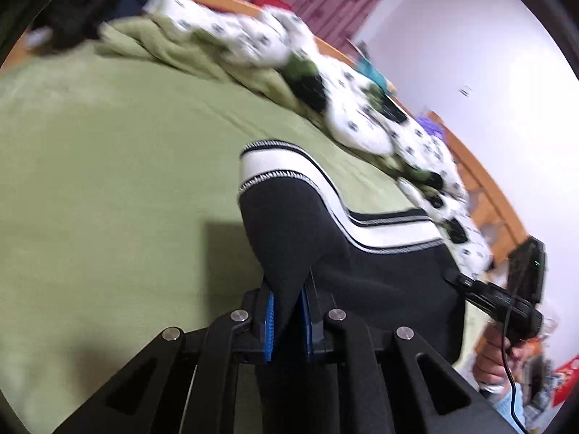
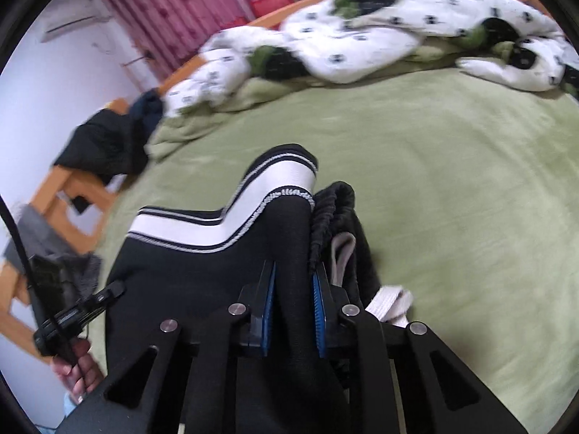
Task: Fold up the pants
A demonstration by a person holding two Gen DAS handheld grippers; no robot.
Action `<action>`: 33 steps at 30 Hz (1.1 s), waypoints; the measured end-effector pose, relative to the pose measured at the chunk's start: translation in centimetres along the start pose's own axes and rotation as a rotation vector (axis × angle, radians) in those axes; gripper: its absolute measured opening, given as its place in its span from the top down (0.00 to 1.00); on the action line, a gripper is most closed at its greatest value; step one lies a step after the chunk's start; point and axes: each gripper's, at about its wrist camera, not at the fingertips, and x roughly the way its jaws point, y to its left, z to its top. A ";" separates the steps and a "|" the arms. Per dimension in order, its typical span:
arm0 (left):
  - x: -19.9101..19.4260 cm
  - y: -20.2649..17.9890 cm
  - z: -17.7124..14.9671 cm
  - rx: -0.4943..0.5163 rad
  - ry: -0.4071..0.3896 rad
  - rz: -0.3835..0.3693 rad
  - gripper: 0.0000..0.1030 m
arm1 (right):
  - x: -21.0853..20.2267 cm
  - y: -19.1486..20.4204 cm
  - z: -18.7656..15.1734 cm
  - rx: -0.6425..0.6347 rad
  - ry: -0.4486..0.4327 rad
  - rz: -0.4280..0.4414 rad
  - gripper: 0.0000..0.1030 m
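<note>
Black pants (image 1: 380, 282) with white stripe pinched in left tool (image 1: 288, 311) and right tool (image 2: 294, 311), over green bedspread (image 1: 108, 181).

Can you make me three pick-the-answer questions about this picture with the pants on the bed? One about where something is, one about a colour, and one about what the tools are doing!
1. Where does the spotted white quilt lie?
A. along the far side of the bed
B. on the floor
C. over the pants

2. What colour is the wide stripe on the black pants?
A. red
B. white
C. yellow

3. What are the left tool and right tool doing?
A. both wide open, holding nothing
B. only one holds cloth
C. both pinched shut on the pants

Answers:
1 A: the quilt is bunched beyond the green blanket, by the wooden bed frame.
2 B: the band is white between thin dark lines.
3 C: black cloth is squeezed between the blue pads of each tool.
</note>
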 end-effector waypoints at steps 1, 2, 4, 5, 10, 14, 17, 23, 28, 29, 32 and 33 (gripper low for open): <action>-1.4 1.1 0.2 0.006 -0.002 0.032 0.88 | 0.5 1.4 -0.5 -0.002 0.005 0.041 0.83; -2.7 2.4 0.4 0.013 -0.002 0.058 0.88 | 1.1 2.8 -1.2 -0.009 0.011 0.078 0.83; -4.5 4.8 0.3 0.038 0.010 0.119 0.88 | 2.6 5.1 -2.4 -0.029 0.029 0.125 0.83; -4.5 5.6 0.0 0.045 0.020 0.146 0.88 | 3.7 6.1 -3.2 -0.051 0.040 0.129 0.83; -1.6 9.9 -3.2 0.026 0.116 0.220 0.82 | 7.9 5.8 -6.0 -0.138 0.048 -0.096 0.80; -1.5 9.3 -4.6 0.102 0.111 0.265 0.72 | 7.2 6.1 -5.6 -0.181 0.071 -0.145 0.68; -2.5 8.9 -4.5 0.114 0.076 0.291 0.54 | 5.5 7.7 -4.0 -0.239 -0.006 -0.160 0.65; -5.1 9.8 -3.8 0.060 0.031 0.247 0.50 | 10.8 9.3 -0.3 -0.178 0.033 -0.132 0.60; -6.2 9.7 -3.5 0.048 0.017 0.242 0.50 | 10.9 9.1 -0.9 -0.212 0.018 -0.115 0.82; -6.4 9.6 -3.5 0.058 0.012 0.245 0.50 | 9.1 8.1 -0.9 -0.152 -0.010 -0.039 0.84; -6.5 9.1 -3.6 0.073 -0.005 0.224 0.50 | 8.6 7.5 -2.4 -0.163 -0.033 -0.112 0.84; -6.1 8.9 -3.5 0.073 -0.004 0.217 0.50 | 9.8 7.7 -2.9 -0.192 -0.011 -0.164 0.83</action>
